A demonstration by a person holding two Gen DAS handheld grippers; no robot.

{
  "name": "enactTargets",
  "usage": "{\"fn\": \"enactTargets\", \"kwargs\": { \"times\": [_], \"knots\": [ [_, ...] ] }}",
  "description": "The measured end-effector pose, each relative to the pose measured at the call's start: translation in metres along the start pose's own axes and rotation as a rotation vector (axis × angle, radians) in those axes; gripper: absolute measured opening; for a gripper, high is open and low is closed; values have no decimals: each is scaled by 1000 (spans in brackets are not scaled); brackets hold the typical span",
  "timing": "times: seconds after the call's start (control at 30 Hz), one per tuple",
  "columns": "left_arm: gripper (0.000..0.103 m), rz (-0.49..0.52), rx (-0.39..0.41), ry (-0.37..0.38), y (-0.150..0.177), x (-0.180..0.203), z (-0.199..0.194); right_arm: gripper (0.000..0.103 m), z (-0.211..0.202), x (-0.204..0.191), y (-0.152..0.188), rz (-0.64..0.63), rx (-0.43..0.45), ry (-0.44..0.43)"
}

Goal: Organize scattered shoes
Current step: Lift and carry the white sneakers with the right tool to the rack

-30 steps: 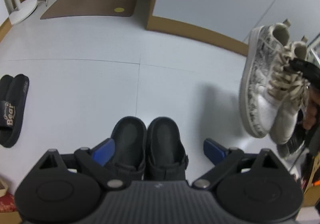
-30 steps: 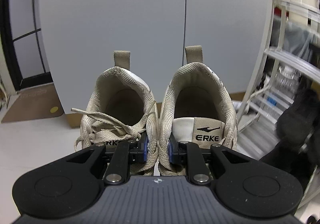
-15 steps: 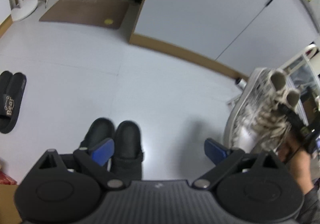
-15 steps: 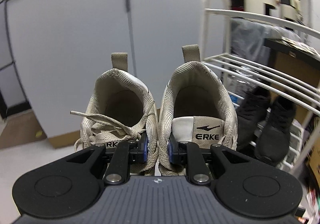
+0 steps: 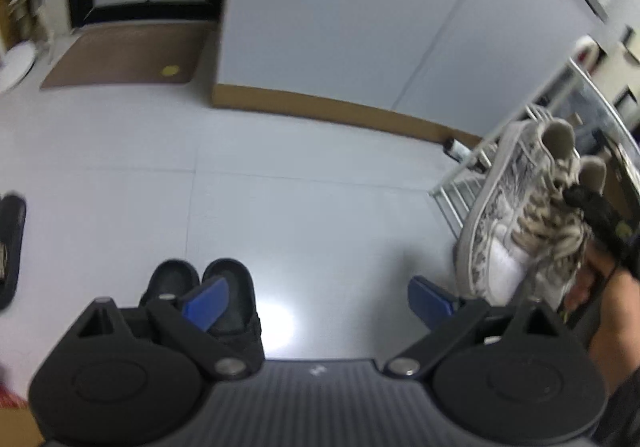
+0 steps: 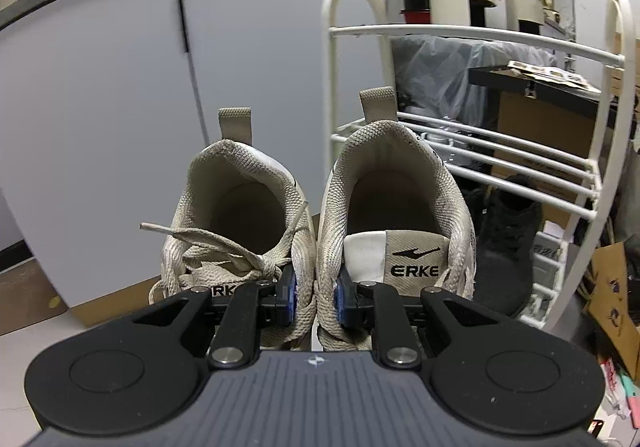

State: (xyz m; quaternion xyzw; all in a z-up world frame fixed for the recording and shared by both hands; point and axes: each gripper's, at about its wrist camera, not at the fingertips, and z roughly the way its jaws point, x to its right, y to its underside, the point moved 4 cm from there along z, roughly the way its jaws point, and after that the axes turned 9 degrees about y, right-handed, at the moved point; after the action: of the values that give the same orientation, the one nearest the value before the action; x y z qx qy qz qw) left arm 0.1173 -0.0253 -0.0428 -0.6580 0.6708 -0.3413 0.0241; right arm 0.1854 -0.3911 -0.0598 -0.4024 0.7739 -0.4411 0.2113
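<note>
My right gripper [image 6: 315, 297] is shut on a pair of beige ERKE sneakers [image 6: 394, 207], pinching their two inner collars together, heels pointing away. In the left wrist view the same sneakers [image 5: 516, 215] hang in the air at the right, held up in front of a white wire shoe rack [image 5: 464, 191]. My left gripper [image 5: 316, 299] is open and holds nothing. A pair of black clogs [image 5: 224, 287] stands on the floor below its left finger.
The white wire shoe rack [image 6: 480, 35] stands ahead right, with a black shoe [image 6: 504, 239] on a lower shelf. Grey cabinet doors [image 6: 120, 107] fill the left. A black slipper [image 5: 10, 239] lies far left, a brown doormat [image 5: 124, 55] beyond. A cardboard box [image 6: 612, 303] stands right.
The right gripper has swung right with the sneakers, from facing the cabinet to facing the shoe rack. The left gripper has drifted back and turned right; the clogs now sit lower left in its view.
</note>
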Motion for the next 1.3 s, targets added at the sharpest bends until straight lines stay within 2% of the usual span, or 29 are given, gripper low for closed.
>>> {"fn": "enactTargets", "kwargs": {
  "times": [0.23, 0.37, 0.5, 0.6, 0.73, 0.9, 1.3],
  "knots": [
    [98, 20, 1, 11, -2, 2, 2, 20, 23, 42, -23, 120, 22, 102],
    [98, 22, 11, 0, 1, 5, 1, 20, 38, 59, -48, 174, 19, 152],
    [98, 33, 14, 17, 2, 11, 0, 20, 43, 71, -83, 198, 42, 193],
    [98, 39, 14, 23, 2, 15, 0, 20, 56, 81, -105, 220, 27, 218],
    [98, 48, 11, 36, 3, 24, 1, 20, 74, 92, -124, 217, 22, 269],
    [98, 36, 1, 57, 5, 29, 5, 20, 96, 109, -133, 265, -14, 298],
    [98, 75, 20, 92, 2, 44, -3, 20, 135, 125, -157, 269, 21, 379]
  ]
}}
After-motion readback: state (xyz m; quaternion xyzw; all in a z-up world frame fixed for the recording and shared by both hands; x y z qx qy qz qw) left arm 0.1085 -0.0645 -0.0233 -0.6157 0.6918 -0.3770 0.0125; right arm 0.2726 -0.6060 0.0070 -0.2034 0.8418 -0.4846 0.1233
